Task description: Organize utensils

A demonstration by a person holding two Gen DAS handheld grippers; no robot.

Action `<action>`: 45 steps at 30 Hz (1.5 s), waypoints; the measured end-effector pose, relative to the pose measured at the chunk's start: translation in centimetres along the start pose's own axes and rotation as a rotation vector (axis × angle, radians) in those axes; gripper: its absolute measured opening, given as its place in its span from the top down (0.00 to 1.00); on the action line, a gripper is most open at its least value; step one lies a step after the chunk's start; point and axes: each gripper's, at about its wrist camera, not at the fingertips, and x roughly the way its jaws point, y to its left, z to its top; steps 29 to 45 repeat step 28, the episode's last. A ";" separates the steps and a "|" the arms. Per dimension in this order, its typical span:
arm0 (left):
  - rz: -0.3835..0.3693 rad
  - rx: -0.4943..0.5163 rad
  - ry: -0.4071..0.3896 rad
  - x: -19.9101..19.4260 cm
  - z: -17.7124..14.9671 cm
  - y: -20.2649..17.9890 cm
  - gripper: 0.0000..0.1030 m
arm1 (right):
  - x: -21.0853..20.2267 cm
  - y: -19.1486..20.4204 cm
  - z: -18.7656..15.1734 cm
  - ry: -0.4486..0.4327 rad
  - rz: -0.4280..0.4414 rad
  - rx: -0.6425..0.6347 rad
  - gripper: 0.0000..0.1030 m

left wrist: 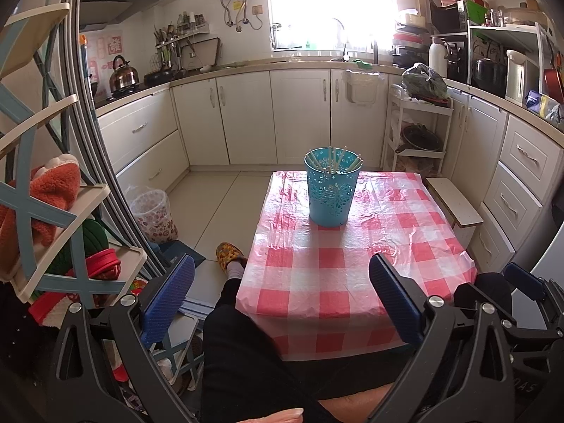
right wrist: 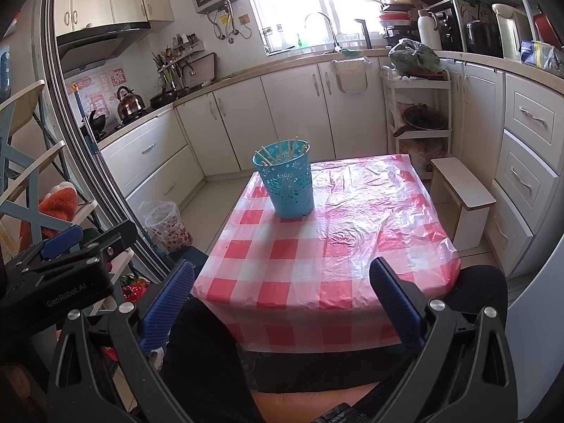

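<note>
Sitting on the checkered tablecloth (left wrist: 352,264), toward its far end, the teal cut-out utensil holder (left wrist: 331,188) has pale chopsticks (left wrist: 338,160) in it; left gripper (left wrist: 282,303) and right gripper (right wrist: 282,305) gape wide, empty.

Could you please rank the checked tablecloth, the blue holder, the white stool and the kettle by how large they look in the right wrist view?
1. checked tablecloth
2. white stool
3. blue holder, close to the stool
4. kettle, farthest away

Right tool (right wrist: 282,303) wide apart, empty, low before near bench (right wrist: 352,232) edge. Blue holder (right wrist: 285,183) upright near far left corner, chopsticks (right wrist: 282,149) inside. Left tool (right wrist: 60,243) beyond left edge.
</note>
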 end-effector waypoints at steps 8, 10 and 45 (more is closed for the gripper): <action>-0.012 -0.012 0.013 0.1 0.0 0.1 0.07 | 0.0 0.0 0.0 0.003 0.001 0.001 0.07; -0.053 -0.035 0.030 0.3 0.0 0.6 0.07 | 0.0 0.0 -0.3 0.006 0.004 0.000 0.07; -0.023 -0.030 0.115 8.8 0.5 1.0 0.07 | 9.4 -4.1 2.4 0.131 -0.053 0.039 0.07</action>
